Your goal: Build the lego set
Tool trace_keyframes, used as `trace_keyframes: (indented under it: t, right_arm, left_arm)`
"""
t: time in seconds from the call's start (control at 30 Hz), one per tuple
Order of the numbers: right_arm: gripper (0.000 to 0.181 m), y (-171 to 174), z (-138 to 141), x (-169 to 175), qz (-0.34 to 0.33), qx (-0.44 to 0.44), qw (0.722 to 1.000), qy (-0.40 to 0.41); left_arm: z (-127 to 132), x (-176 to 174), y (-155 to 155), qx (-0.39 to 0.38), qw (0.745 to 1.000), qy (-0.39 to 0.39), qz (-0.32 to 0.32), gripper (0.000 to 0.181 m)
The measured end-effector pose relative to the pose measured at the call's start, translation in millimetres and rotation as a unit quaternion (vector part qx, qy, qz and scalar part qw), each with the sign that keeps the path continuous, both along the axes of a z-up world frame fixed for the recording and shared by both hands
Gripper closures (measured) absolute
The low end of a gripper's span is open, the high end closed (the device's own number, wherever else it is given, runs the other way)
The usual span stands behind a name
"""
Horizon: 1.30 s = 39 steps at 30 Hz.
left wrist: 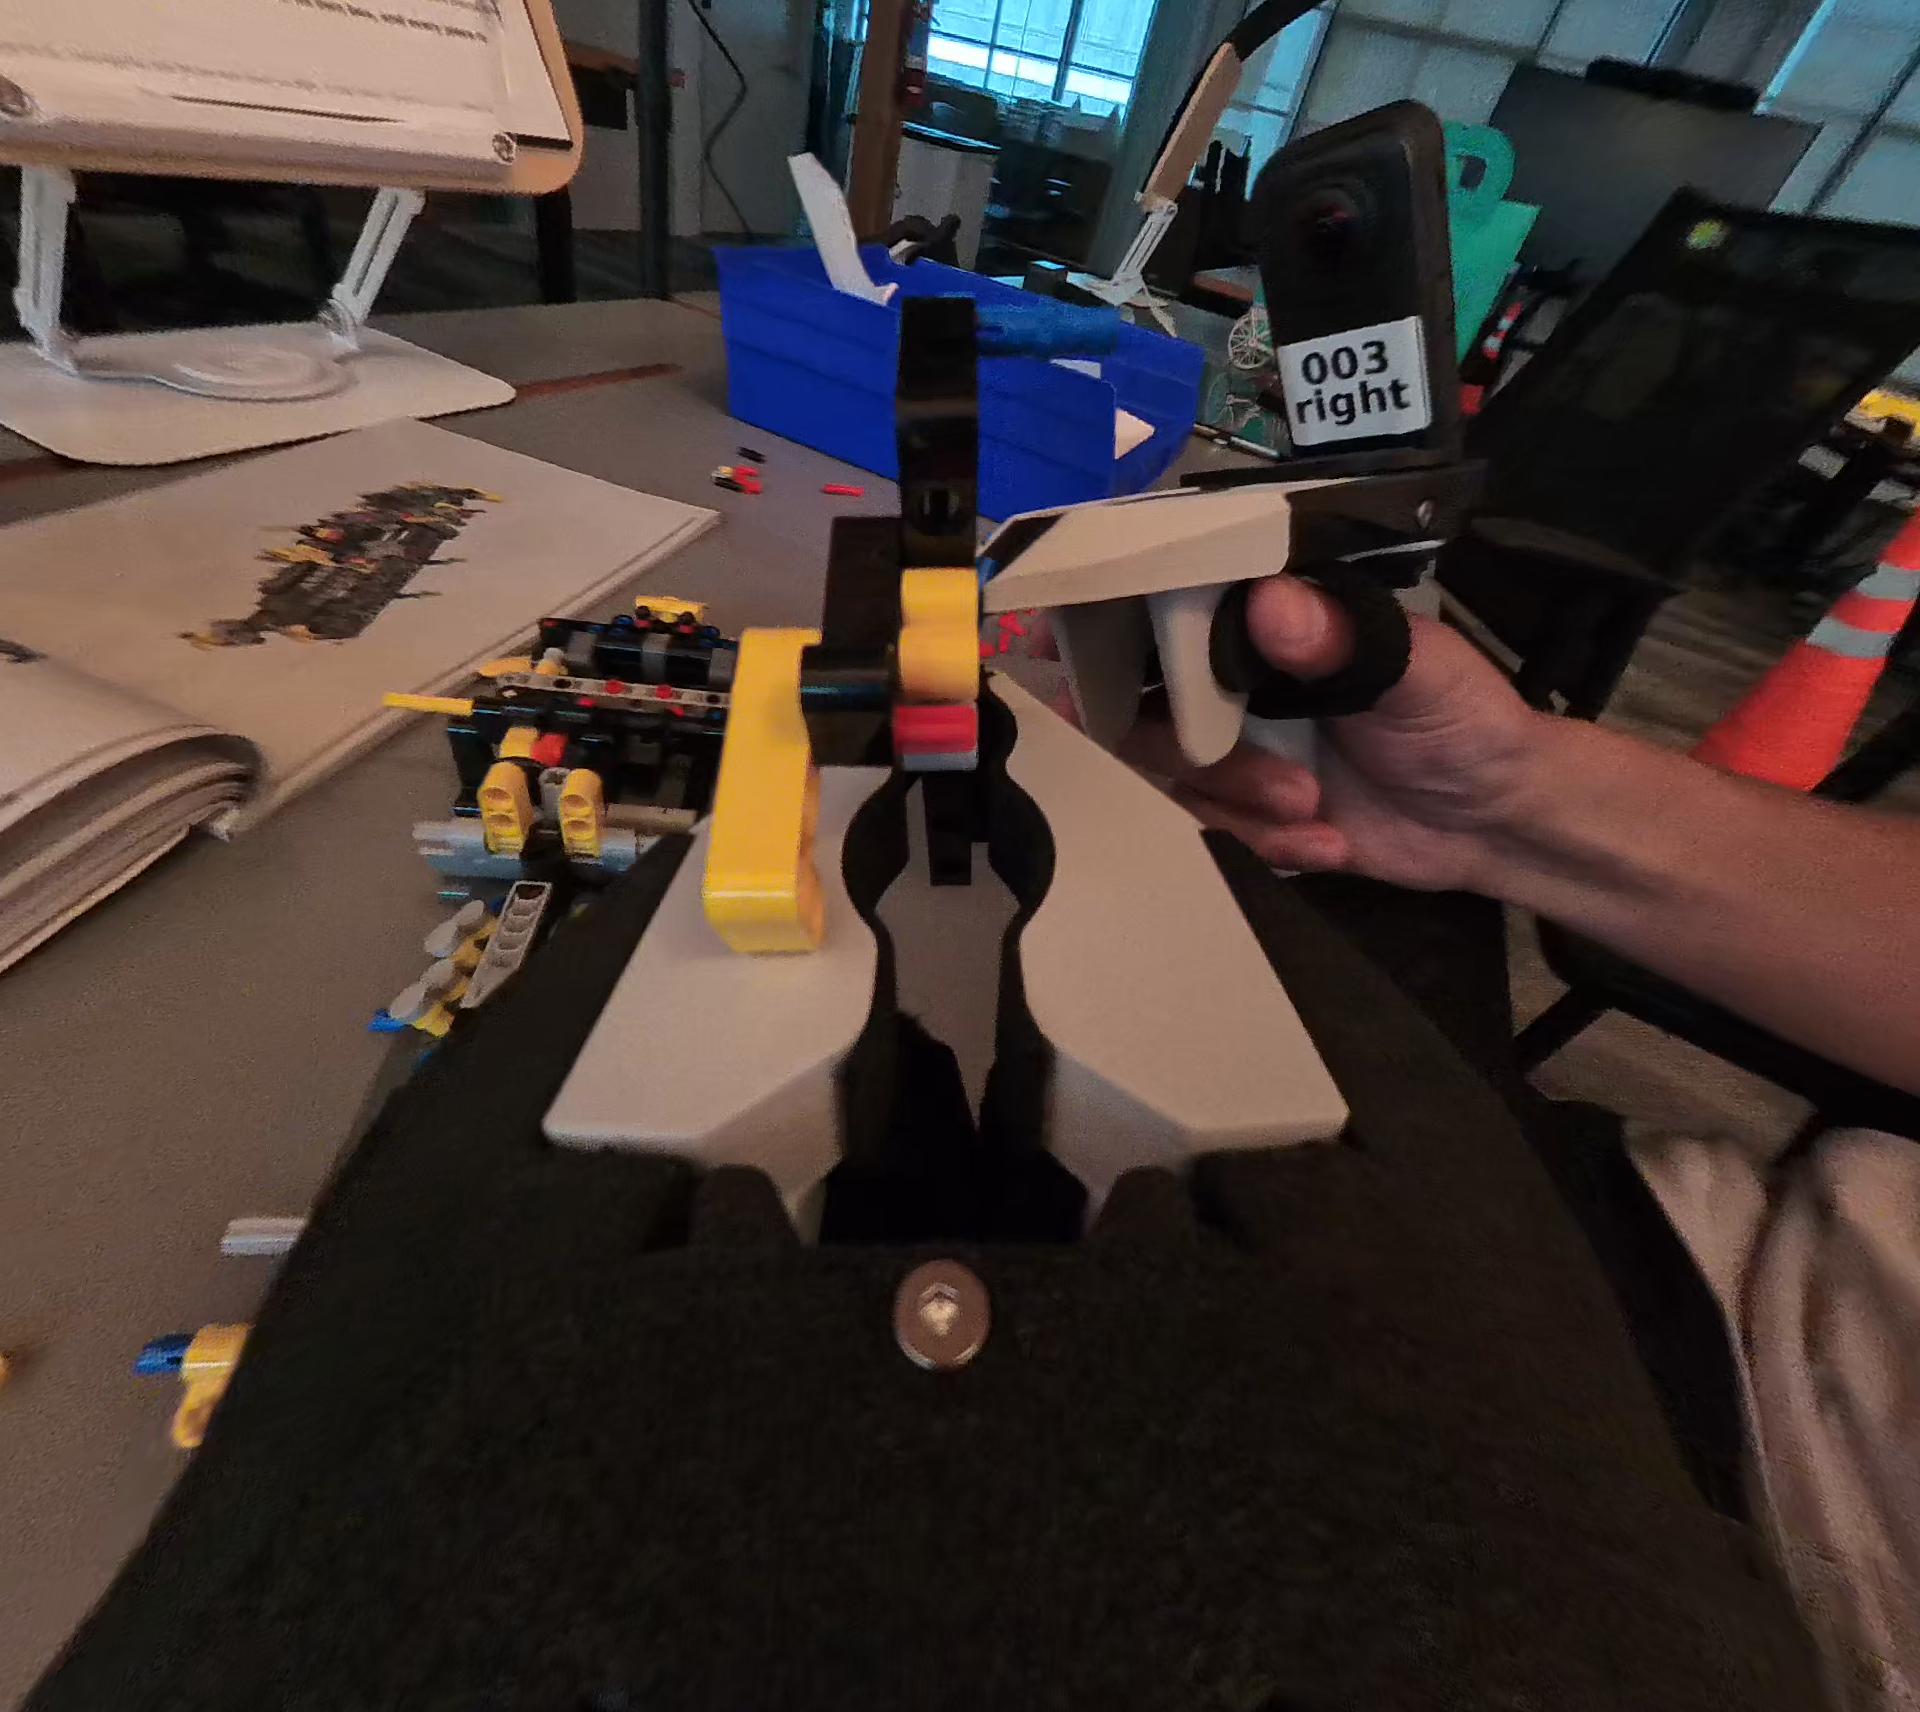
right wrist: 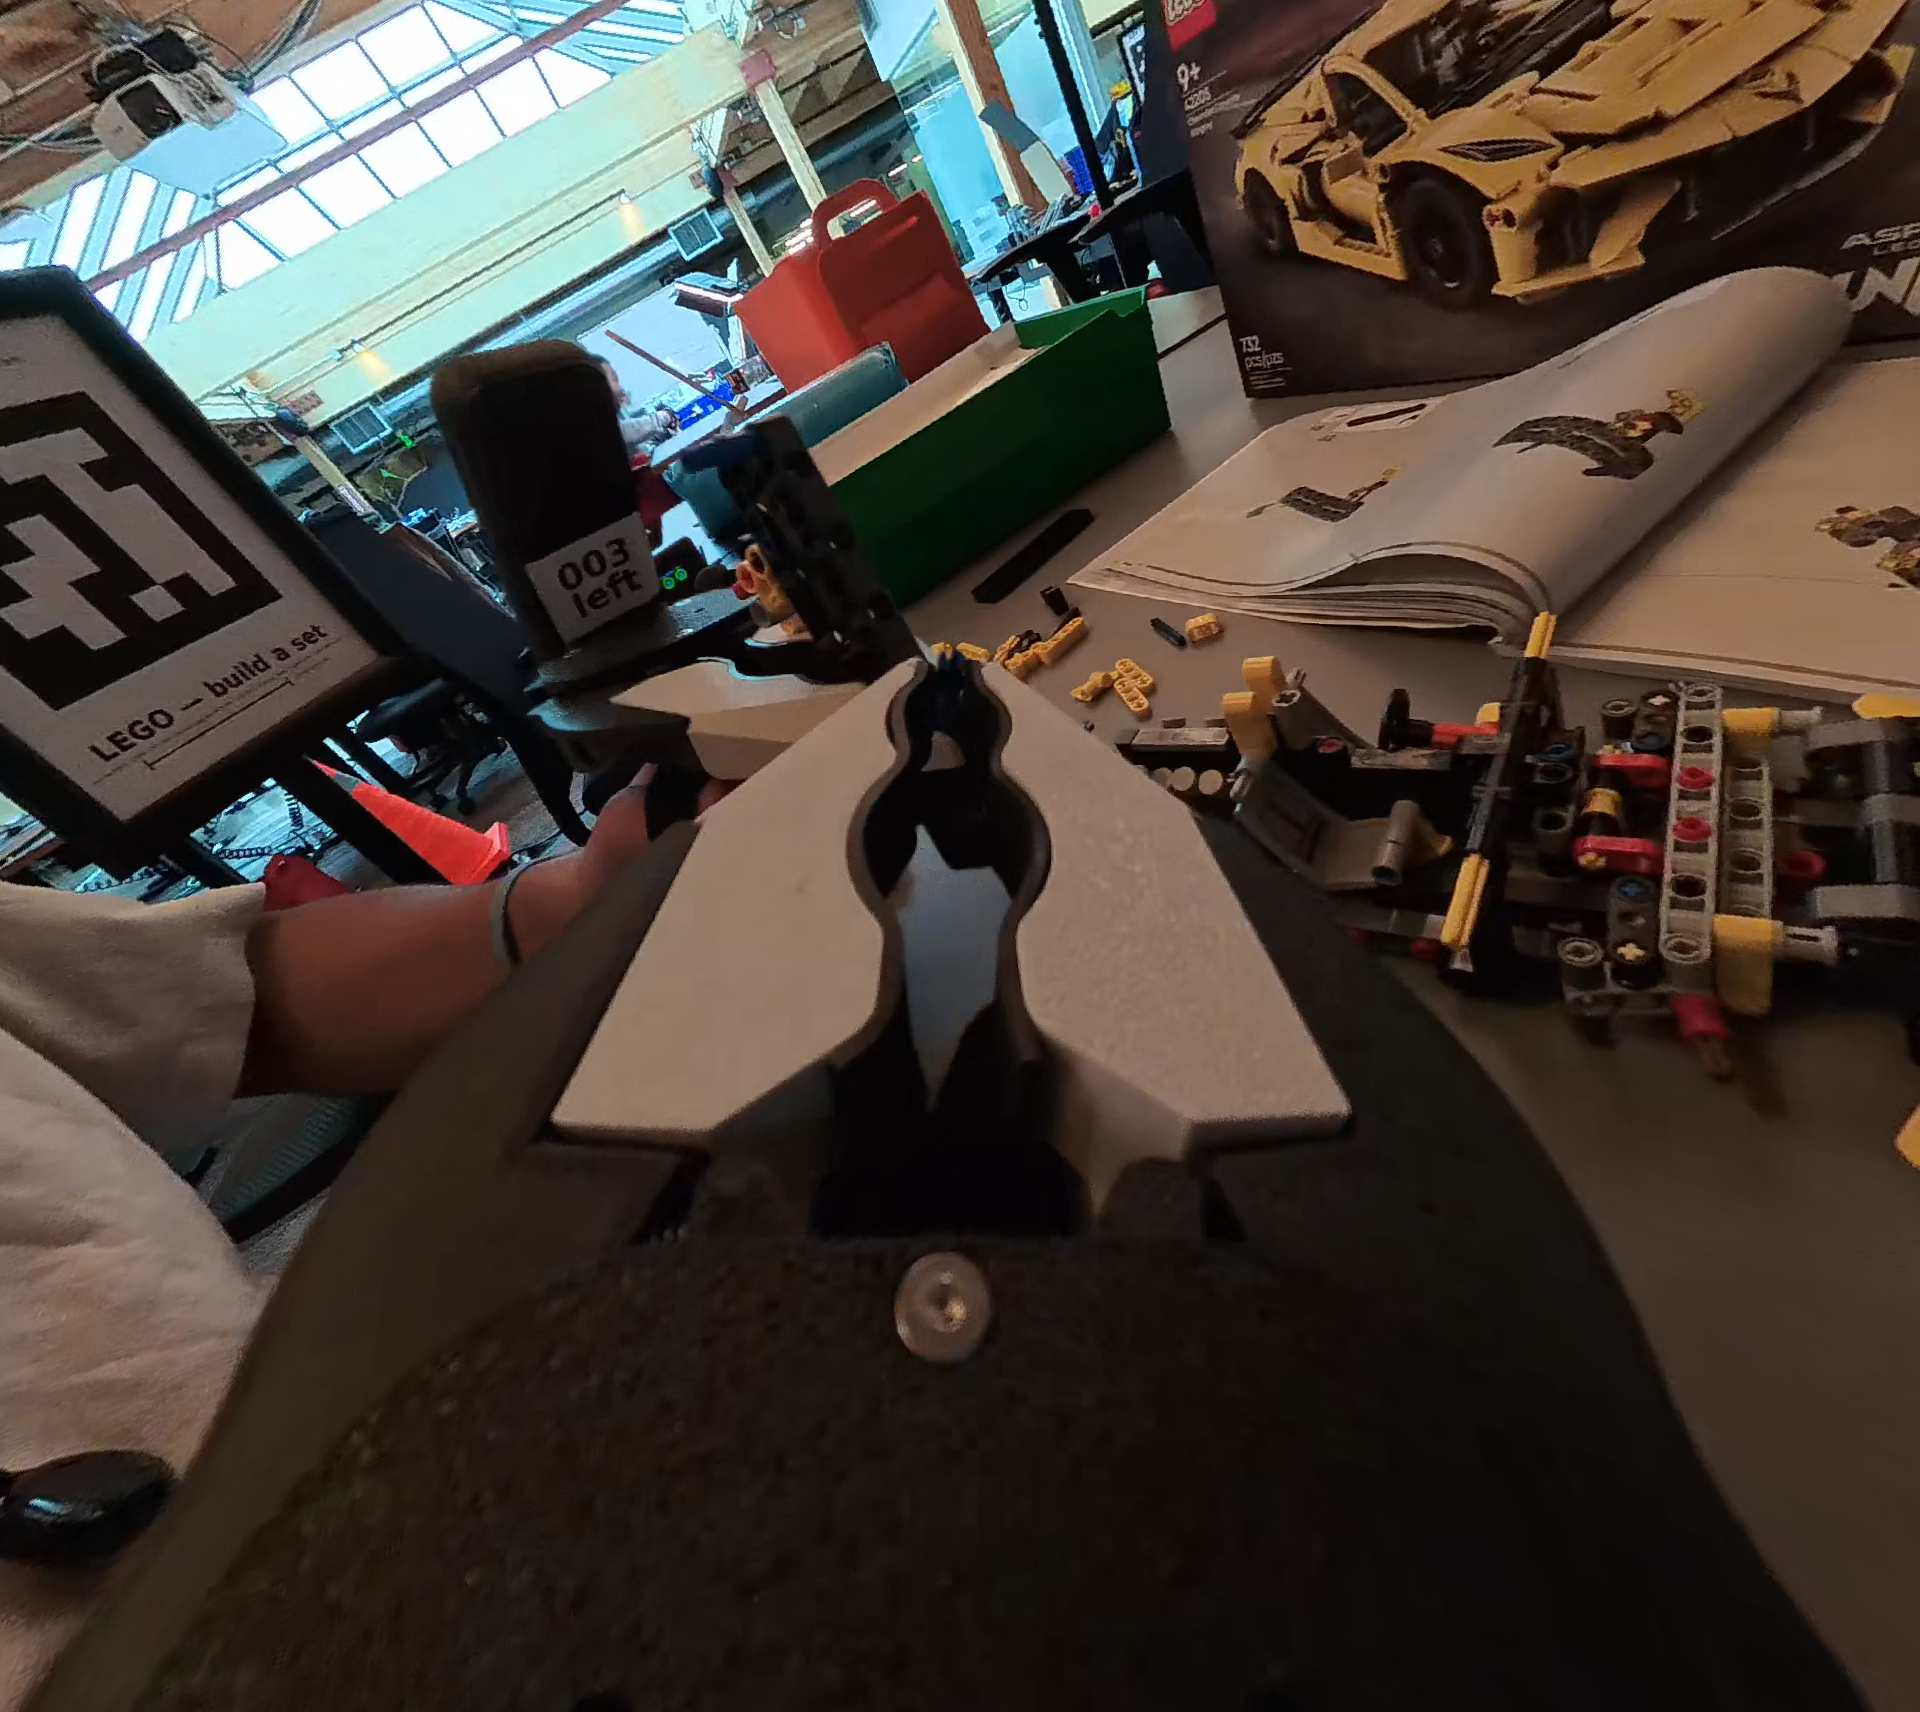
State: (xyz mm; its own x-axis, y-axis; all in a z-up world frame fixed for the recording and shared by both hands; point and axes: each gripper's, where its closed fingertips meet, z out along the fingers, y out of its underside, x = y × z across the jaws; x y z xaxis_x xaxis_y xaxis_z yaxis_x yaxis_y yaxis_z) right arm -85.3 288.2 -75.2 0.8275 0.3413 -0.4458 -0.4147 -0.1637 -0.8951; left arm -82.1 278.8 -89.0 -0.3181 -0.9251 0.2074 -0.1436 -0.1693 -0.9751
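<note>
The step in hand looks like a mid-air join: the left gripper (left wrist: 940,815) is clenched on a black-and-yellow sub-assembly (left wrist: 925,644) held upright above the tabletop (left wrist: 187,1122), while the right gripper (right wrist: 951,686), tips pinched on a small blue pin (right wrist: 948,665), comes in from 3 o'clock. Next, that pin wants lining up with a hole in the sub-assembly and pushing straight home. Both forearms reach in level, and the main chassis (right wrist: 1621,841) lies on the tabletop at 9 o'clock of the left gripper.
</note>
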Motion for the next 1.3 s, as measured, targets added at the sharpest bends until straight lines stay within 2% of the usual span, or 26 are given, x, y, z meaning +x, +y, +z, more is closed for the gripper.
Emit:
trace_keyframes:
  t: [0.23,0.53,0.73,0.97,1.13,1.3]
  right_arm:
    - [0.177,-1.7,-11.3,1.0,0.006,-0.026,1.000,0.006]
    - [0.177,-6.9,-24.0,2.3,0.025,-0.096,0.995,-0.008]
    - [0.177,-18.6,-28.6,1.4,0.062,-0.138,0.988,-0.010]
    - [0.176,-25.9,-29.7,-1.5,0.079,-0.138,0.987,0.013]
    - [0.174,-29.8,-36.4,-4.7,0.091,-0.152,0.984,0.007]
    - [0.174,-31.5,-39.8,-3.9,0.090,-0.160,0.983,0.008]
  left_arm:
    - [-4.5,1.7,-3.3,0.103,0.994,-0.009,0.028,0.172]
    - [-16.4,6.3,-3.2,0.240,0.969,-0.005,0.062,0.172]
    - [-19.2,5.1,-11.7,0.395,0.916,-0.045,0.062,0.172]
    - [-22.5,5.0,-21.1,0.452,0.888,-0.061,0.055,0.172]
    - [-29.0,5.7,-23.4,0.513,0.854,-0.062,0.057,0.172]
    - [-32.8,6.4,-24.7,0.550,0.831,-0.062,0.060,0.172]
